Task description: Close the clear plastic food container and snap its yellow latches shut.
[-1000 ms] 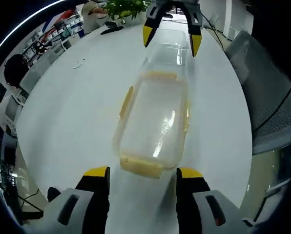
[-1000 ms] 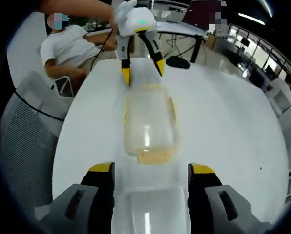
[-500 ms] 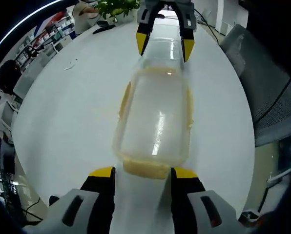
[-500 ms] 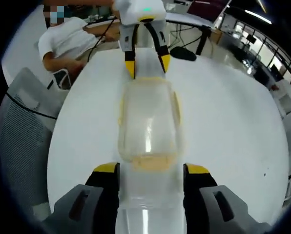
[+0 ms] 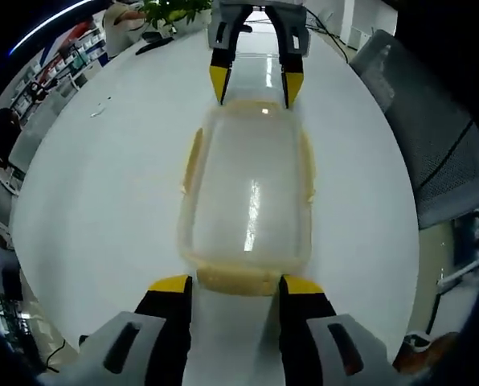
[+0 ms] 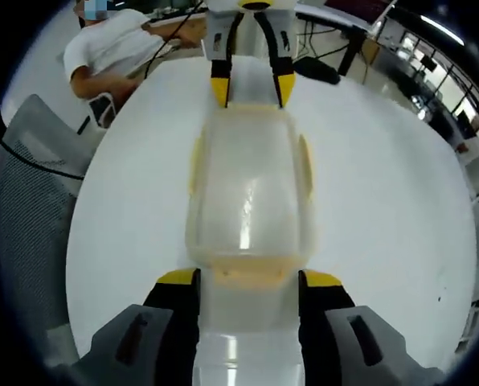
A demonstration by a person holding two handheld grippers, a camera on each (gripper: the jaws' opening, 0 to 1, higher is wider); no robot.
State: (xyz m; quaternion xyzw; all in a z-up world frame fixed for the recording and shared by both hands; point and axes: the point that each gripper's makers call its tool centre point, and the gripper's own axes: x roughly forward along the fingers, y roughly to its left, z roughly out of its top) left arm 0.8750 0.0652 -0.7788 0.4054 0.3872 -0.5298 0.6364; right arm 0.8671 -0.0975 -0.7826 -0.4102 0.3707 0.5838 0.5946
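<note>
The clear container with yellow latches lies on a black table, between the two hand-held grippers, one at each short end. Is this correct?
Not quite: the table is white, not black, as the left gripper view shows. The rest holds: the clear container lies between the left hand-held gripper and the right hand-held gripper, one at each short end.

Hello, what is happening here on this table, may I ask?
A person is working on a clear container on a white table with two hand-held tools. The left tool and the right tool face each other at opposite ends, jaws apart. The yellow side latches stick outward, apparently not snapped yet.
</note>
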